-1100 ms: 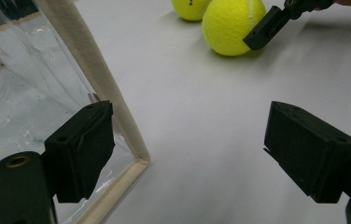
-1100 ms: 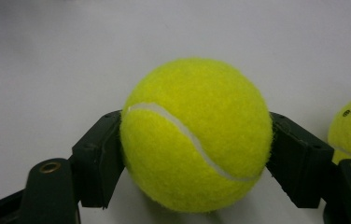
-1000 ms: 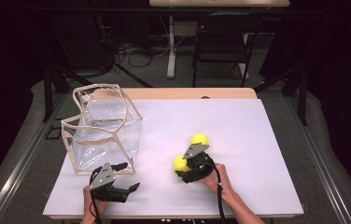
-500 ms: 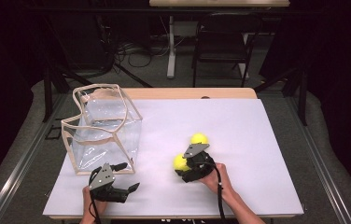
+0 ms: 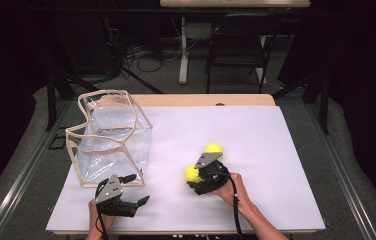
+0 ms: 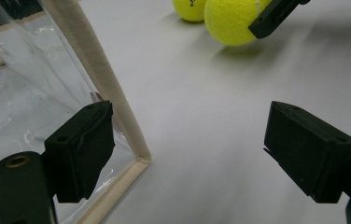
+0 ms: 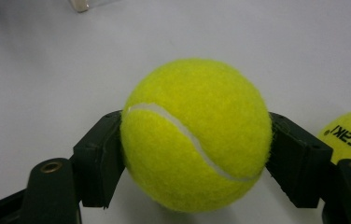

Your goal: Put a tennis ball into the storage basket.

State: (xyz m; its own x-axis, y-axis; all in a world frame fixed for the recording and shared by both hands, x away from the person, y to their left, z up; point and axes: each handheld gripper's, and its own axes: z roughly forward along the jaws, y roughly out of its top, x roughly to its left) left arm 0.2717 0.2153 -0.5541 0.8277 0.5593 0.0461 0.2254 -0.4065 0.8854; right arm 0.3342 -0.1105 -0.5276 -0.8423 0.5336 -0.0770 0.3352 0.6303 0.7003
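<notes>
2 tennis balls (image 5: 214, 148), 1 clamped in the right tool (image 5: 192, 176); 1 clear bag (image 5: 111, 135).

A white surface (image 5: 276, 150) carries a clear bag (image 5: 108, 137) with beige trim at its left and two yellow balls (image 5: 213, 148) near the middle, just beside each other.

Both forearms come in from the near edge, the left hand (image 5: 96, 215) holding its tool (image 5: 135, 190) low and level with jaws spread wide and nothing between them, while the right hand (image 5: 232, 189) angles its tool (image 5: 192, 176) leftward, jaws clamped on both sides of what they hold.
</notes>
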